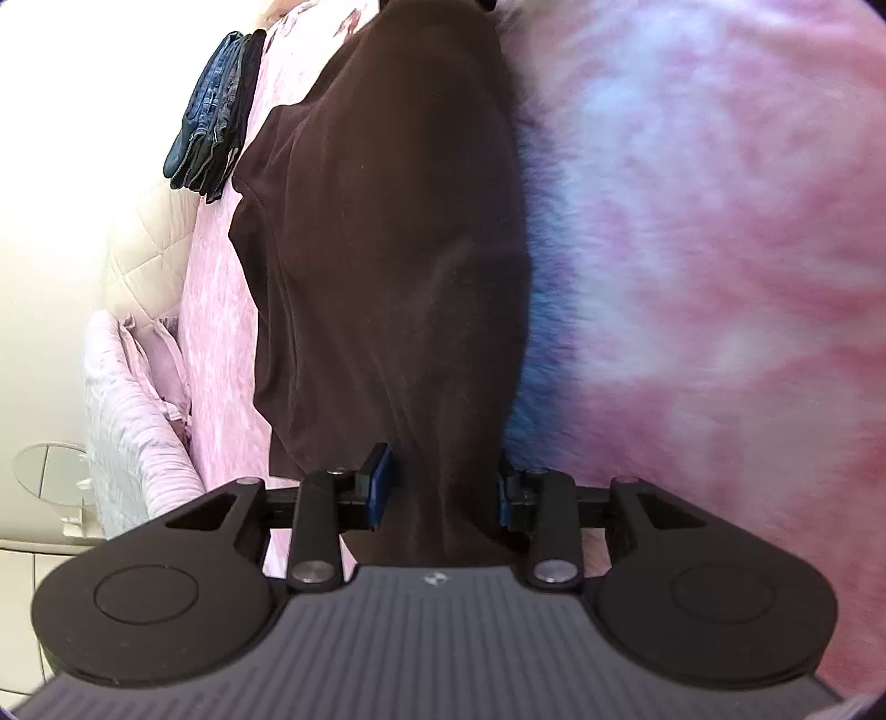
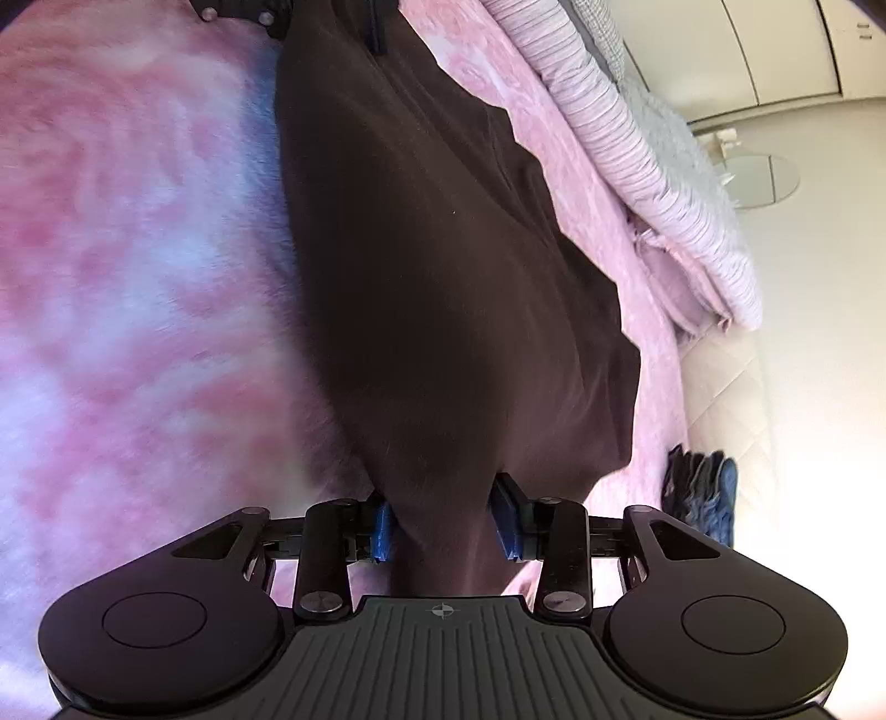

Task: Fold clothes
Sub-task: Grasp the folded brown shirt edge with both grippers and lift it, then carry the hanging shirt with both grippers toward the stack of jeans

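Note:
A dark brown garment [image 1: 387, 249] hangs stretched between my two grippers above a pink and white fluffy blanket [image 1: 720, 249]. My left gripper [image 1: 443, 487] is shut on one end of the garment, the cloth bunched between its blue pads [image 1: 379, 487]. My right gripper [image 2: 446, 526] is shut on the other end of the garment [image 2: 443, 277], cloth pinched between its blue pads [image 2: 382, 531]. The left gripper shows at the top edge of the right wrist view [image 2: 243, 14]. The garment's lower part is folded over and hidden.
The pink blanket covers a bed [image 2: 111, 277]. A stack of folded jeans [image 1: 213, 111] lies at the bed's edge, also in the right wrist view [image 2: 703, 493]. Striped pillows [image 2: 637, 155] lie along one side. A round glass table [image 2: 758, 180] stands on the floor beyond.

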Tool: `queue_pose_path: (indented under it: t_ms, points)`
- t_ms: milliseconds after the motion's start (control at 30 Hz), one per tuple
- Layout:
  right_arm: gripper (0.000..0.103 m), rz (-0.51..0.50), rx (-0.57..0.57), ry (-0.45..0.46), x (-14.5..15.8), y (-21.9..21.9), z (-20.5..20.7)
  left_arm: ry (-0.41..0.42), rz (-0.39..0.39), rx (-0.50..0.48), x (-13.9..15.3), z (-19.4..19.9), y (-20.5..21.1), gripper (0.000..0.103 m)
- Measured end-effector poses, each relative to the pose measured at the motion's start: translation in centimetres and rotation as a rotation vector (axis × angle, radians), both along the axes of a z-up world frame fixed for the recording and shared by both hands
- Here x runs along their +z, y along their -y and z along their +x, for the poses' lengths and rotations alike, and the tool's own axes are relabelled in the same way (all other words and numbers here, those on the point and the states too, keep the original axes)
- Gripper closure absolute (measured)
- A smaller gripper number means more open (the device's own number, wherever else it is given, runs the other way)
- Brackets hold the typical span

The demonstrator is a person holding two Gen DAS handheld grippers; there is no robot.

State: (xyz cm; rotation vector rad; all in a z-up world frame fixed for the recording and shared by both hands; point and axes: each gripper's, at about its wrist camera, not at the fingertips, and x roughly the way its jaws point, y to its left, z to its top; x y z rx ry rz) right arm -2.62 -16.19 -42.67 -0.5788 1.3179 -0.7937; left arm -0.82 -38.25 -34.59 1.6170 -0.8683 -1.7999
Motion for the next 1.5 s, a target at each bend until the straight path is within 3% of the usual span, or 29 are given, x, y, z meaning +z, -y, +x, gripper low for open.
queue_pose_path:
  t_ms: [67,100,200,600,800,1100,1300,1500]
  points:
    - [0.065,0.022,-0.003,0.02,0.3,0.8,-0.1,-0.007,0.027,0.024,0.0,-0.5,1.4,0.09]
    - [0.076,0.047,-0.001,0.025,0.9,1.4,-0.3,-0.003,0.039,0.024,0.3,-0.6,2.1,0.091]
    - [0.089,0.095,0.018,0.026,3.2,2.4,-0.9,-0.001,0.061,0.02,2.4,-0.5,1.9,0.094]
    - [0.093,0.201,0.032,0.076,21.4,0.0,-3.4,-0.063,0.12,0.022,20.1,-1.0,-0.6,0.095]
    - [0.093,0.212,0.008,0.11,27.8,-1.4,-5.8,-0.074,0.133,0.038,26.4,-2.5,-2.1,0.094]
    - [0.093,0.183,-0.003,0.152,35.0,-1.0,-11.3,-0.068,0.079,0.024,32.2,-8.3,-1.1,0.094]
    - [0.093,0.181,0.012,0.168,36.8,3.6,-18.2,-0.063,0.061,0.041,33.8,-14.8,2.1,0.094]
    - [0.093,0.221,0.035,0.18,37.9,9.6,-26.2,-0.067,0.094,0.091,34.7,-22.4,5.5,0.094]
